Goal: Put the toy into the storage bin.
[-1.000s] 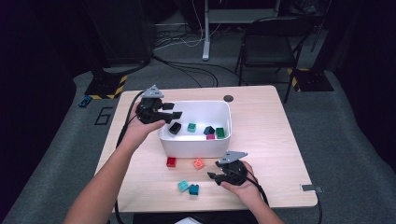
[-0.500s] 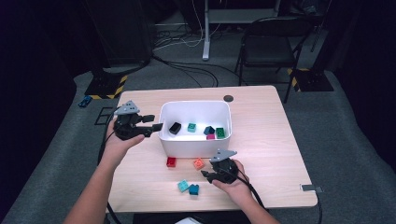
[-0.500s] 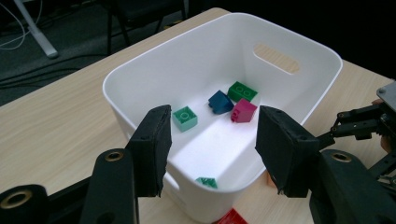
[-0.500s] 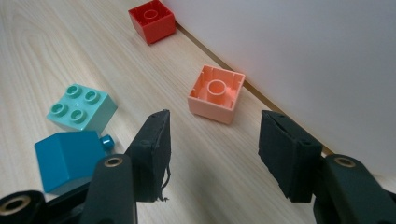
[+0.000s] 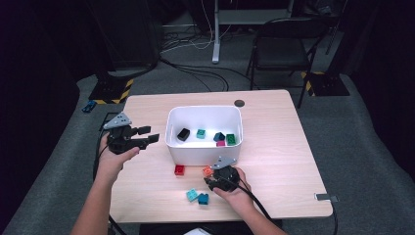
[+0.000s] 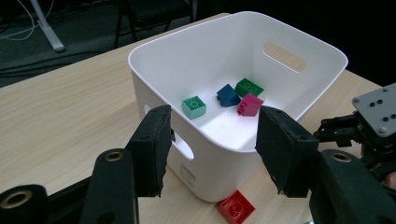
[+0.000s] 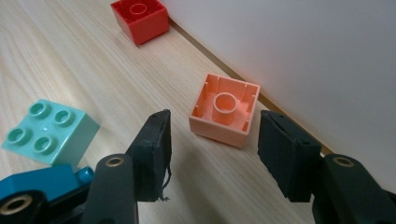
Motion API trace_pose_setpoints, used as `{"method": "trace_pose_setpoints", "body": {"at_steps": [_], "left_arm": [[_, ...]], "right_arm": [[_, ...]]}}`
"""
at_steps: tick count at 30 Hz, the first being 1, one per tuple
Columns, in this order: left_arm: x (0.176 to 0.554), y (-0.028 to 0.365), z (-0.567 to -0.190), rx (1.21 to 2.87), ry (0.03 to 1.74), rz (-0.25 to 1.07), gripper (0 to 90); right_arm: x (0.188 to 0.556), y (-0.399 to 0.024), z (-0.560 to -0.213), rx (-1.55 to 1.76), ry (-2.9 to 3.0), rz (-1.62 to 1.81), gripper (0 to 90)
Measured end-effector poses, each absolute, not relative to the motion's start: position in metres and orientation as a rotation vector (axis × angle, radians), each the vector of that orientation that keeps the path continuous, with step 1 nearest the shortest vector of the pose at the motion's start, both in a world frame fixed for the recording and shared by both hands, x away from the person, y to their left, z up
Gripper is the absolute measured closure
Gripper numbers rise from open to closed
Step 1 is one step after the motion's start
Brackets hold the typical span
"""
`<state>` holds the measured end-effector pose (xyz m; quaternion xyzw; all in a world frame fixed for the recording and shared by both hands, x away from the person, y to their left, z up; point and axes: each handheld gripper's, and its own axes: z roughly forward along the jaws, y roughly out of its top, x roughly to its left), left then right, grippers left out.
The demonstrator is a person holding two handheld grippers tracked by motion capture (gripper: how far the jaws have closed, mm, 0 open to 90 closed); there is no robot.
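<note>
A white bin (image 5: 203,152) stands mid-table and holds a black brick (image 5: 183,133), a mint brick (image 5: 201,133), a blue brick (image 5: 219,136), a magenta brick (image 5: 221,143) and a green brick (image 5: 230,138). My left gripper (image 5: 149,135) hovers open and empty to the left of the bin; its own view looks over the bin's rim (image 6: 140,51) between the fingers (image 6: 154,149). My right gripper (image 5: 211,180) is open low over the table. An orange brick (image 7: 225,109) lies upside down just ahead of its fingertips (image 7: 154,135), untouched, beside the bin's wall (image 7: 303,56).
In front of the bin lie a red brick (image 5: 179,170), a mint brick (image 5: 192,195) and a blue brick (image 5: 203,198). A dark round disc (image 5: 239,103) sits near the table's far edge. A chair (image 5: 284,49) and floor cables lie beyond the table.
My left gripper has pulled away from above the bin's left rim, moving left, nearer the person and a little lower. My right gripper has slid left towards the orange brick.
</note>
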<state>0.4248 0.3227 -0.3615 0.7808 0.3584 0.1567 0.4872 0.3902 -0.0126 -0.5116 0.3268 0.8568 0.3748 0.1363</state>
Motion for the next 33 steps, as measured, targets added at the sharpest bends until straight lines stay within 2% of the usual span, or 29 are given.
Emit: {"method": "trace_pose_setpoints", "body": {"at_steps": [6,12,13,22,33], "left_arm": [[0.420,0.336,-0.365,1.881,0.887,0.372,45.1],[0.418,0.337,-0.367,1.886,0.894,0.374,44.9],[0.418,0.337,-0.368,1.893,0.891,0.373,44.9],[0.418,0.335,-0.369,1.899,0.885,0.371,44.9],[0.418,0.339,-0.371,1.899,0.907,0.374,44.9]], "right_arm": [[0.395,-0.005,-0.517,0.960,2.471,1.063,45.3],[0.397,-0.002,-0.518,0.950,2.456,1.062,53.7],[0.397,-0.002,-0.518,0.941,2.461,1.058,57.8],[0.395,-0.005,-0.514,0.916,2.487,1.080,58.6],[0.383,-0.018,-0.478,0.846,2.532,1.127,58.6]]}}
